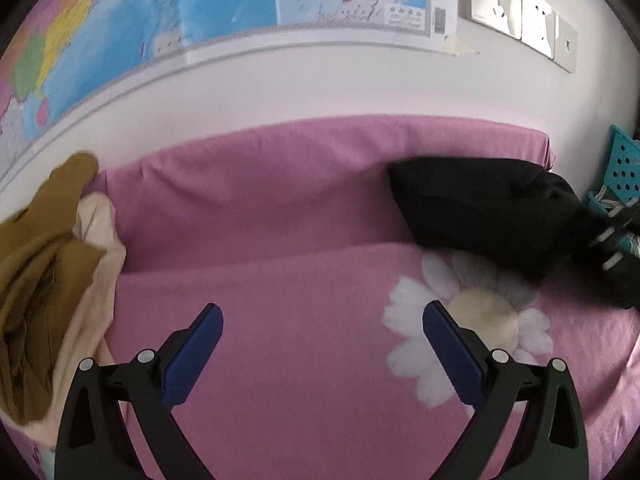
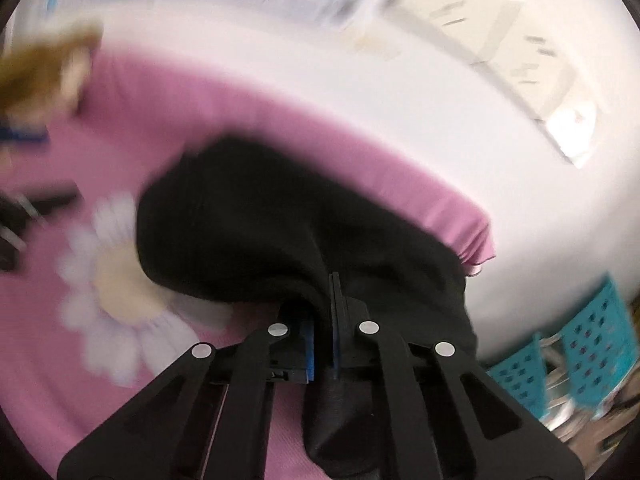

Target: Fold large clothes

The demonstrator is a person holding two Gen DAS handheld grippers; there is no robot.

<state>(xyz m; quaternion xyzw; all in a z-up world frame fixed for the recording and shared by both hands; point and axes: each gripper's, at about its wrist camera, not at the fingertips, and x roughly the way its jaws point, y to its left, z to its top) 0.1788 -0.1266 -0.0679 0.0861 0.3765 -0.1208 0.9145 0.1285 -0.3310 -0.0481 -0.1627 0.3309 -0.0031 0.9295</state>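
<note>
A black garment [image 1: 480, 208] lies bunched on the pink bedsheet [image 1: 288, 208] at the right. In the right wrist view my right gripper [image 2: 322, 304] is shut on a fold of that black garment [image 2: 256, 216], with cloth hanging down between the blue pads; the picture is blurred. My left gripper [image 1: 322, 320] hovers over bare pink sheet, its blue-padded jaws wide open and nothing between them. The right gripper's body [image 1: 618, 248] shows at the right edge of the left wrist view, against the garment.
A mustard and cream heap of clothes [image 1: 48, 276] lies at the left of the bed. A white daisy print [image 1: 476, 332] marks the sheet. Behind the bed are a white wall with a map [image 1: 224, 8] and sockets [image 1: 524, 16]. Teal baskets [image 2: 576, 352] stand right of the bed.
</note>
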